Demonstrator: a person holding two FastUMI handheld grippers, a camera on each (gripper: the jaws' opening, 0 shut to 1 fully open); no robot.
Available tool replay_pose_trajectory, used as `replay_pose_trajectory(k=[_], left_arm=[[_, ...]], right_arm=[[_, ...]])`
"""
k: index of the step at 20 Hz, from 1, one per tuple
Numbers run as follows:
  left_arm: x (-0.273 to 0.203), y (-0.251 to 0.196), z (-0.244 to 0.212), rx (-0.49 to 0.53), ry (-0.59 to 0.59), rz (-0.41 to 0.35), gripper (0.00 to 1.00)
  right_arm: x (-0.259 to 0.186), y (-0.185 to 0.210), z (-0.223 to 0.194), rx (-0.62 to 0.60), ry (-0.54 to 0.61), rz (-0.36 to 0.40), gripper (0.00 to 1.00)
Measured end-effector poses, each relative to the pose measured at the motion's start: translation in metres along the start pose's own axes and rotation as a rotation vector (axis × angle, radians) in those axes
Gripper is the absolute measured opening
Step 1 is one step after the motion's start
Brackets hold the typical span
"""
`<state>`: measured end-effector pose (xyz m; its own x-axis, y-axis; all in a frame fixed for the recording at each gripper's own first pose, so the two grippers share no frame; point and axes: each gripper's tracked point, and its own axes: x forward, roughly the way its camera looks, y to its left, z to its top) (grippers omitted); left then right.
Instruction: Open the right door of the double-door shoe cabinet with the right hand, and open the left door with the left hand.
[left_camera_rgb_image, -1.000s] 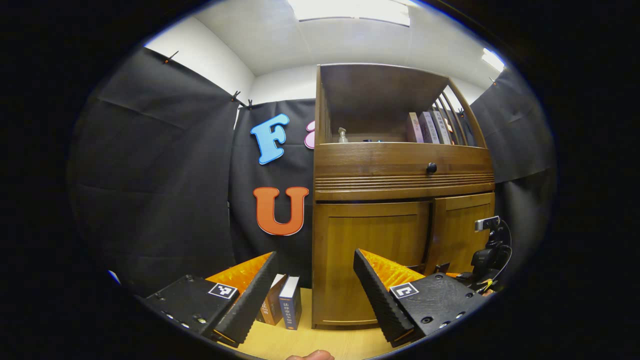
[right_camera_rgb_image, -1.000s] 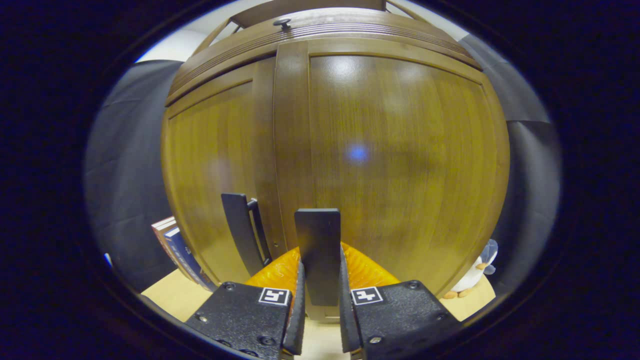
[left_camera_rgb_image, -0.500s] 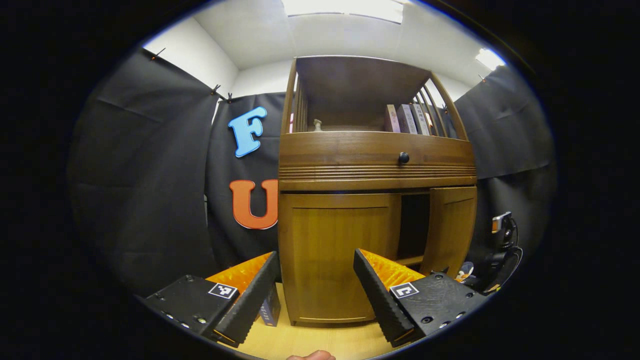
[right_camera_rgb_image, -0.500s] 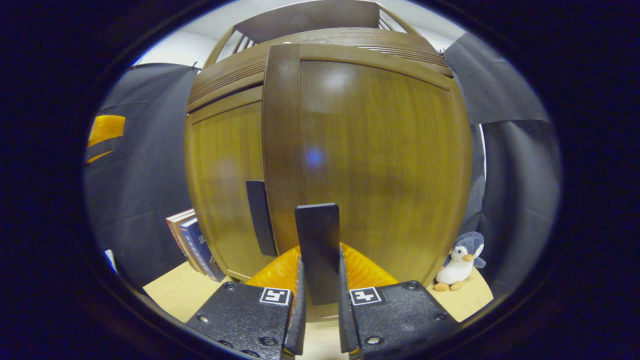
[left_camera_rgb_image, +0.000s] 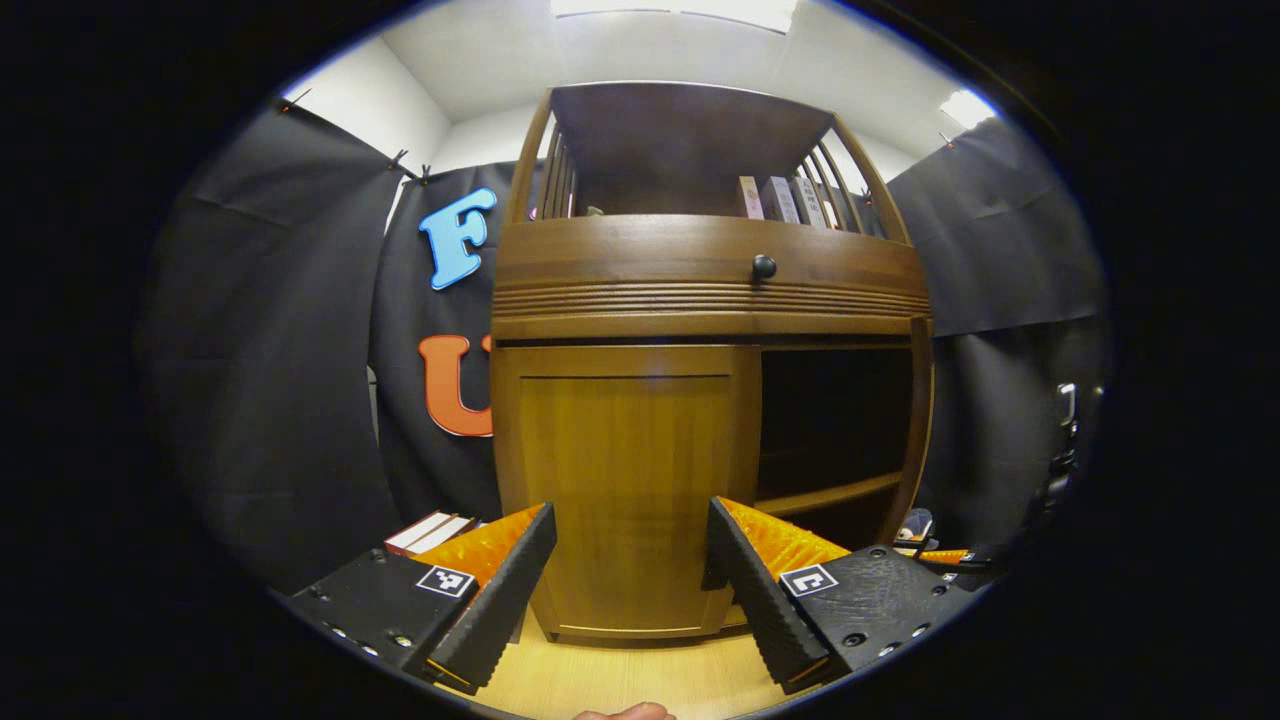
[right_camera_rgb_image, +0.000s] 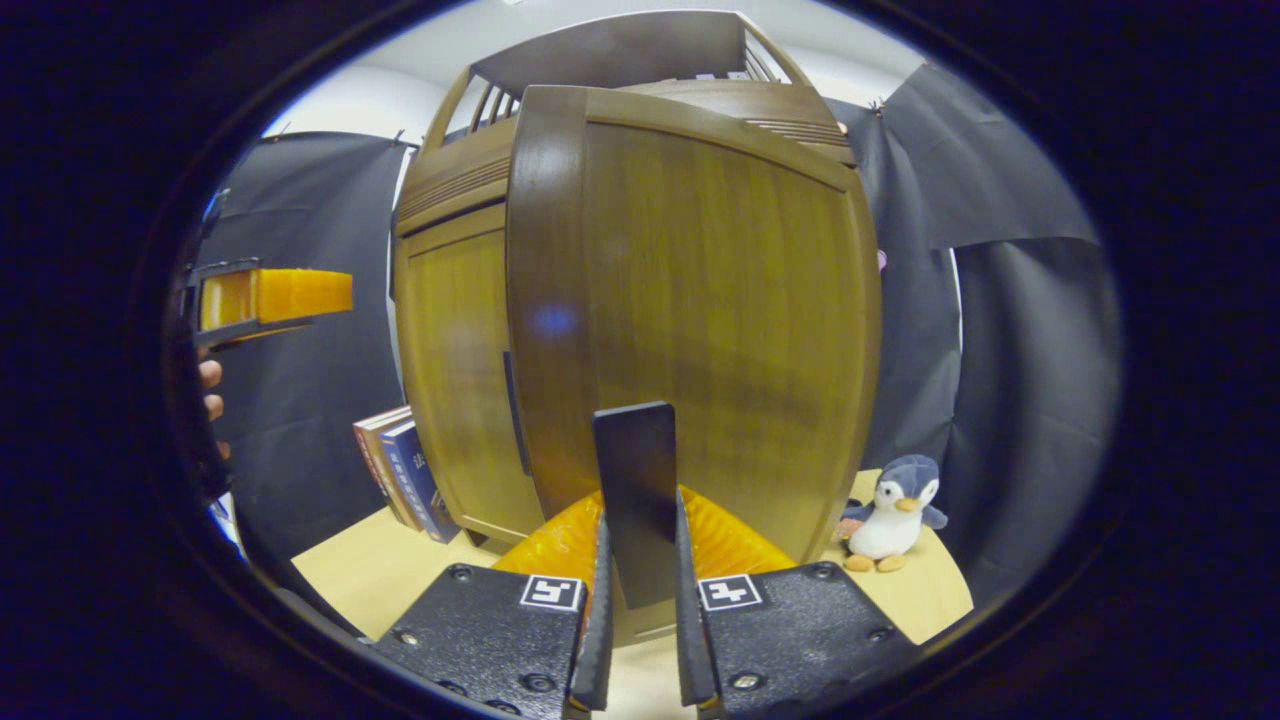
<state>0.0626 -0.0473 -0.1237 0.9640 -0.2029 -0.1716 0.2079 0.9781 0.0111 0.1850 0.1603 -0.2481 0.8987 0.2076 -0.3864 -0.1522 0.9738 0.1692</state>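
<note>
In the left gripper view, your left gripper (left_camera_rgb_image: 630, 570) has its two fingers spread wide and grips nothing; the gap between them frames the lower part of the closed left door (left_camera_rgb_image: 625, 480) of the brown wooden double-door shoe cabinet (left_camera_rgb_image: 700, 290). The fingers are short of the door, not touching it. To the right of that door the cabinet's right half stands open and dark, with an inner wooden shelf (left_camera_rgb_image: 825, 493) crossing it. Above the doors runs a drawer front with a small round black knob (left_camera_rgb_image: 764, 266), and on the open top shelf several books (left_camera_rgb_image: 775, 198) stand upright. The cabinet stands on a light wooden desk (left_camera_rgb_image: 620, 680); a stack of books (left_camera_rgb_image: 430, 530) lies at the cabinet's left side, behind your left finger.

In the right gripper view, your right gripper (right_camera_rgb_image: 640, 590) is closed on the flat black bar handle (right_camera_rgb_image: 636, 500) of the right door (right_camera_rgb_image: 700, 320), both fingers pressing its sides. That door is swung out from the cabinet. The left door (right_camera_rgb_image: 455, 370) sits flush behind it, with its own dark handle (right_camera_rgb_image: 512, 410) just visible. Upright books (right_camera_rgb_image: 400, 465) lean beside the cabinet's left side, and a small grey-and-white plush penguin (right_camera_rgb_image: 893, 512) sits on the desk to the right of the open door. Your left gripper and hand (right_camera_rgb_image: 210, 390) show at the far left edge.
</note>
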Motion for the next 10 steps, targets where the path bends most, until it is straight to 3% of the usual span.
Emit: replay_pose_trajectory(k=[3,10], left_arm=[[0.02,-0.028,-0.027,-0.001,0.032,-0.057,0.95],[0.058,-0.062,-0.068,0.014,0.119,-0.106,0.95]], right_arm=[[0.002,-0.003,-0.002,0.012,-0.005,-0.023,0.29],[0.006,-0.004,-0.004,0.024,-0.02,-0.082,0.27]])
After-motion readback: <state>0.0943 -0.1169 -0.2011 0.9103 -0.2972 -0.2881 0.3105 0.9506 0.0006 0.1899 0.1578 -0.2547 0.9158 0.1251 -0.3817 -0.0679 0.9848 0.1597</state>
